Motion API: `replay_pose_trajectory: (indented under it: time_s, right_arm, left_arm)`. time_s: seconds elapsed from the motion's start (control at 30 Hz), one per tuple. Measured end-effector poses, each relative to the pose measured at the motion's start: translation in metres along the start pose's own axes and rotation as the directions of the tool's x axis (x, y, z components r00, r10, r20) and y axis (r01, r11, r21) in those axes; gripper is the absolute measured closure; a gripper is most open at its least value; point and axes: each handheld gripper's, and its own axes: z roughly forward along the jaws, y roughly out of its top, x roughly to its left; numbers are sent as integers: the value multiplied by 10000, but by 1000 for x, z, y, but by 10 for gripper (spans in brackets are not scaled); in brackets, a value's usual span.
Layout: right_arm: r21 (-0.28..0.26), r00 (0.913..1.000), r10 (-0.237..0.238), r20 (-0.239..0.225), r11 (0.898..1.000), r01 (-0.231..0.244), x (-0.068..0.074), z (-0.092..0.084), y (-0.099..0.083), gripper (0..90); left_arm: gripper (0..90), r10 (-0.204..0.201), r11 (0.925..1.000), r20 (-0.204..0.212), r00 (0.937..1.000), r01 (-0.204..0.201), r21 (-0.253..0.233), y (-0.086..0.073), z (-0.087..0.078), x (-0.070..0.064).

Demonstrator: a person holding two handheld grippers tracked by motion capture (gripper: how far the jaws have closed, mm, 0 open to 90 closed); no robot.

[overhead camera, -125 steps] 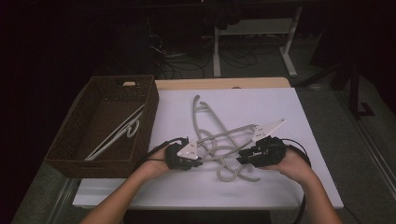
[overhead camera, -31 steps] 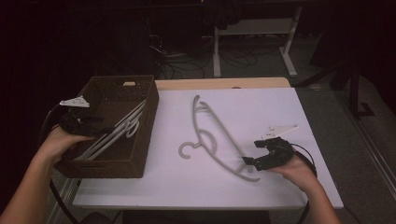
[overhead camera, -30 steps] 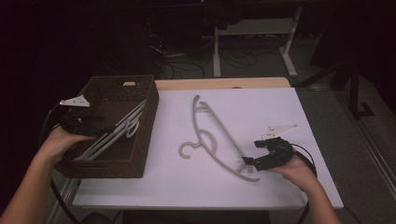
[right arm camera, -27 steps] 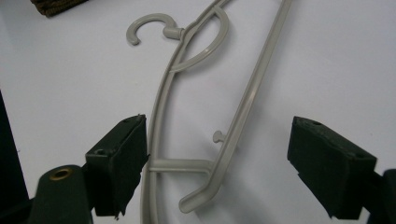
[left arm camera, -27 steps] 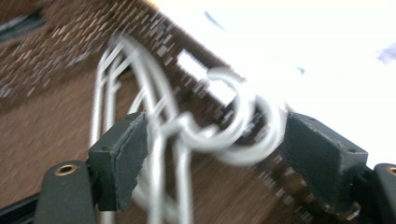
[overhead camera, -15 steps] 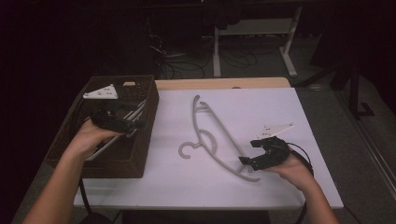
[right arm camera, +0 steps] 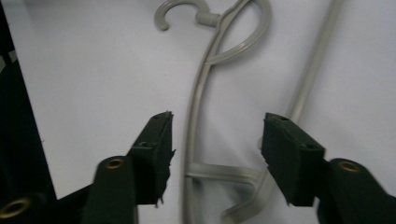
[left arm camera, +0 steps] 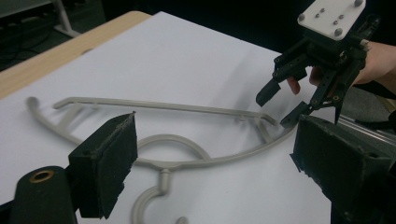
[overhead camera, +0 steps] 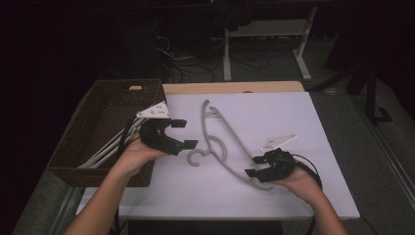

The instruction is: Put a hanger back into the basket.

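The last hanger (overhead camera: 230, 149) lies on the worktop, about to be picked up for the basket (overhead camera: 105, 117). The right gripper (overhead camera: 259, 169) has just been closing, its jaws half-wide astride the hanger's end, not yet pinching. The left gripper (overhead camera: 182, 133), jaws wide and empty, must next reach the hook.

A hanger (overhead camera: 222, 142) lies flat near the middle of the table (overhead camera: 293, 112). A basket (overhead camera: 98, 117) sits at the table's left edge with more hangers (overhead camera: 105, 152) in it. The left gripper (overhead camera: 178, 133) hovers between basket and hanger; the right gripper (overhead camera: 254, 166) straddles the hanger's near end.
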Motion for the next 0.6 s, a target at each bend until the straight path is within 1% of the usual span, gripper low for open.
replay_pose_trajectory:
  time_s: [0.07, 0.17, 0.2, 0.27, 0.3, 0.37, 0.43, 0.5, 0.6]
  right_arm:
    - [189, 9999, -86, -138, 9998, 89, 6, 3, -1, 568]
    - [589, 9990, -367, -257, 9975, 382, 15, 12, -3, 706]
    - [723, 9985, -445, -315, 9963, 467, 17, 16, -4, 744]
    - [1017, 9976, -557, -400, 9930, 595, 20, 22, -5, 816]
    - [1146, 9975, -534, -453, 9917, 583, 21, 24, -6, 838]
    - [1331, 9965, -604, -576, 9888, 676, 22, 28, -7, 873]
    - [1537, 9961, -668, -578, 9853, 750, 24, 32, -8, 888]
    - [1812, 9956, -767, -539, 9797, 853, 25, 35, -10, 890]
    - [2052, 9956, -794, -502, 9748, 880, 26, 37, -12, 891]
  left_arm:
    - [138, -21, 10000, 138, 9999, 20, 45, -5, 9, -3]
    - [138, 58, 9995, 299, 9995, -67, 314, -14, 23, -6]
    - [137, 21, 9994, 371, 9993, -34, 357, -18, 27, -6]
    - [137, -80, 9996, 426, 9991, 68, 287, -25, 33, -6]
    - [137, -129, 9995, 425, 9990, 117, 283, -29, 36, -5]
    - [135, -159, 9986, 423, 9990, 137, 512, -37, 42, -5]
    - [134, -194, 9984, 371, 9991, 174, 532, -44, 47, -4]
    - [134, -221, 9976, 334, 9992, 199, 670, -50, 51, -3]
    - [134, -266, 9967, 252, 9993, 246, 770, -56, 53, -2]
